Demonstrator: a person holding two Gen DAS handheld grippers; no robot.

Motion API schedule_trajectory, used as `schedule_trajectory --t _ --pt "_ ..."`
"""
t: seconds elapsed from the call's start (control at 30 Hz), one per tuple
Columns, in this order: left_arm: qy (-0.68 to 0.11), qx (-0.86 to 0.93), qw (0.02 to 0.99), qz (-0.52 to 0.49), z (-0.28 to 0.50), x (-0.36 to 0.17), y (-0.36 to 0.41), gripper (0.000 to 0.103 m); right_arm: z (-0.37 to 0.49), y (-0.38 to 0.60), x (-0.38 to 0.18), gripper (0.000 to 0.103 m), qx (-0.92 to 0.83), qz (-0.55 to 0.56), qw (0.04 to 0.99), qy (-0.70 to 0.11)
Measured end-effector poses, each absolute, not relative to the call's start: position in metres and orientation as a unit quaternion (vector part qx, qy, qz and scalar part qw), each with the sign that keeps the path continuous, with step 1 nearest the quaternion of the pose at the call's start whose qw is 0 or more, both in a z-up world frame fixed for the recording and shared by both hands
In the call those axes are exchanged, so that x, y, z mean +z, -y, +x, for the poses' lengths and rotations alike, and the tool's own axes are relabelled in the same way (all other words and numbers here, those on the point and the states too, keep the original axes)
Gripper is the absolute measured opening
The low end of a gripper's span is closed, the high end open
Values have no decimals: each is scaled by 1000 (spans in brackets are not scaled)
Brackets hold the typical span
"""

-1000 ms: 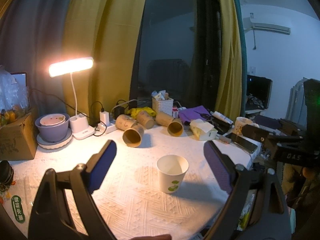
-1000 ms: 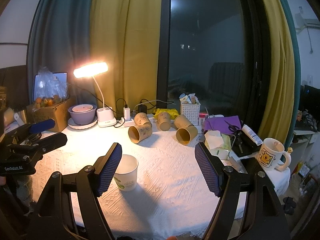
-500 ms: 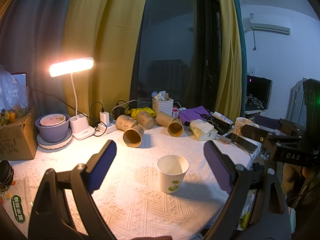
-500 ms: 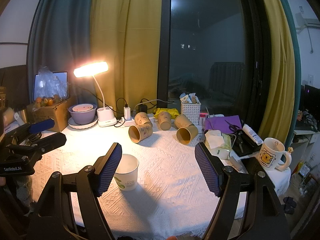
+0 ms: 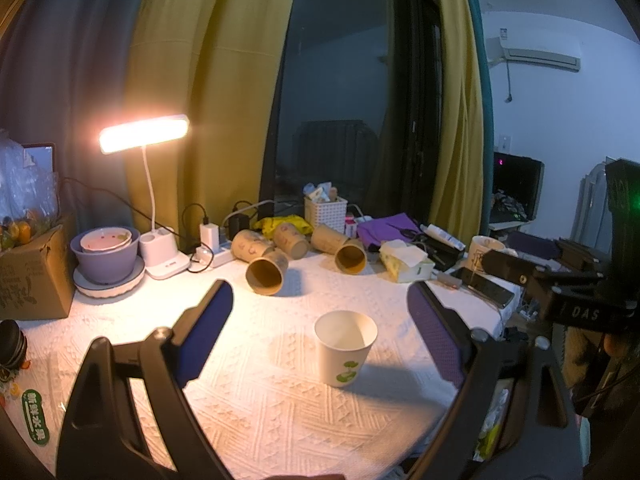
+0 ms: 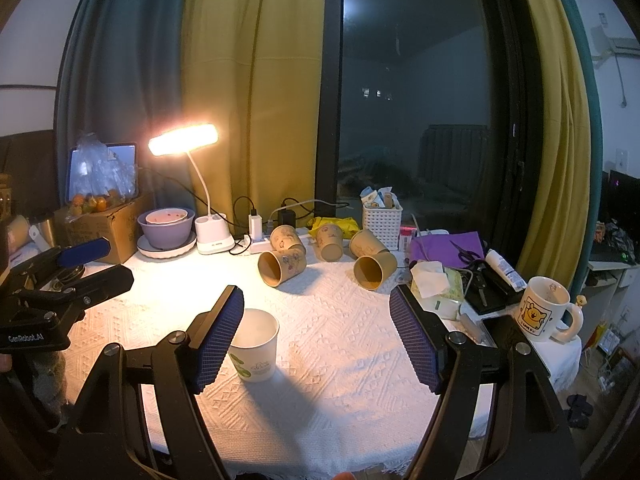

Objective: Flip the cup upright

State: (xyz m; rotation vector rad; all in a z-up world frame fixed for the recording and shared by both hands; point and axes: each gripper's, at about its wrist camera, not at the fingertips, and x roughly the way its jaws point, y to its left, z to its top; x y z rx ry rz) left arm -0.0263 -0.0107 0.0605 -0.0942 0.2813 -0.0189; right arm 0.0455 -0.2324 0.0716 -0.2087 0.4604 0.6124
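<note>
A white paper cup with a green print (image 5: 345,347) stands upright on the white tablecloth (image 5: 256,392), mouth up. It also shows in the right wrist view (image 6: 254,345), partly behind my right gripper's left finger. My left gripper (image 5: 320,326) is open and empty, held back from the cup, which sits between its blue pads. My right gripper (image 6: 316,338) is open and empty, with the cup at its left pad. Each gripper shows at the edge of the other's view.
Several brown paper cups (image 5: 265,275) (image 6: 282,267) lie on their sides at the back. A lit desk lamp (image 5: 144,134), purple bowl (image 5: 105,254), cardboard box (image 5: 28,276), white basket (image 6: 382,221), tissue box (image 6: 436,288), bear mug (image 6: 544,314) and phone (image 5: 486,285) ring the table.
</note>
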Motion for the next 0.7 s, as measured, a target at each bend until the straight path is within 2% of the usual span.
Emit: schedule_trajectory --t 0.7 --pt "-133 -34 990 -43 -30 58 17 90 47 233 72 78 298 -101 922 -225"
